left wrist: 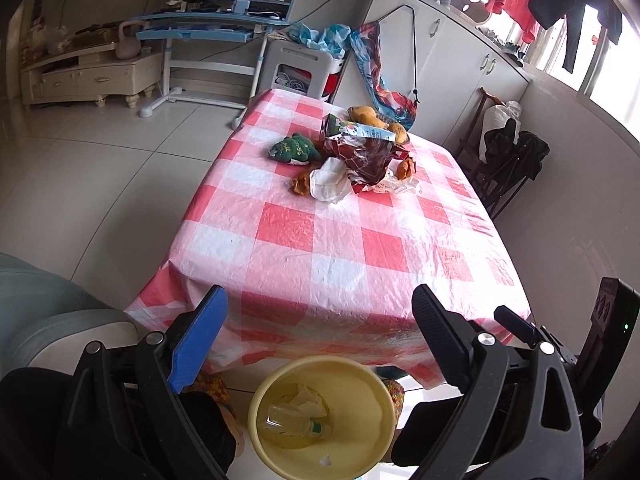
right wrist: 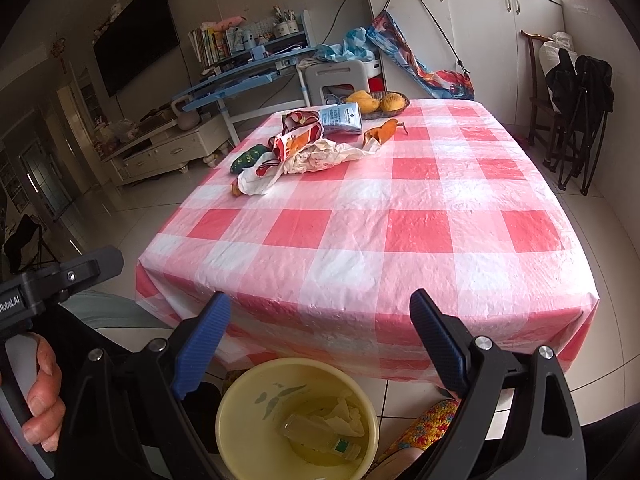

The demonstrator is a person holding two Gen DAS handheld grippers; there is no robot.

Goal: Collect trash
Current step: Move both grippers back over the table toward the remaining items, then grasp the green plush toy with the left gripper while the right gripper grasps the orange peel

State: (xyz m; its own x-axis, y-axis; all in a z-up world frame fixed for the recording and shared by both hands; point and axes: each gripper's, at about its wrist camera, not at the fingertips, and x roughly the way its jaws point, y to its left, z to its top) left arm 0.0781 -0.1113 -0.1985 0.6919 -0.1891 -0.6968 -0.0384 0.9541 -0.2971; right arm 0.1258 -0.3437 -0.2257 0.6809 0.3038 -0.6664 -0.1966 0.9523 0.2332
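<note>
Left gripper spread, empty; right gripper spread, empty. Below both, on floor at table edge: one yellow bin holding one clear plastic bottle, one crumpled tissue. On far checked tablecloth: crumpled wrappers, peels, unsorted pile.

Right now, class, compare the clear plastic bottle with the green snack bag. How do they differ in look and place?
1. The bottle lies inside the yellow bin below the table edge; the green bag lies on the checked tablecloth.
2. The bottle is clear with a green-and-white label; the green bag is opaque dark green with light print.
3. The bottle lies against crumpled paper; the green bag sits beside a pile of wrappers.
Shared: neither is held.
</note>
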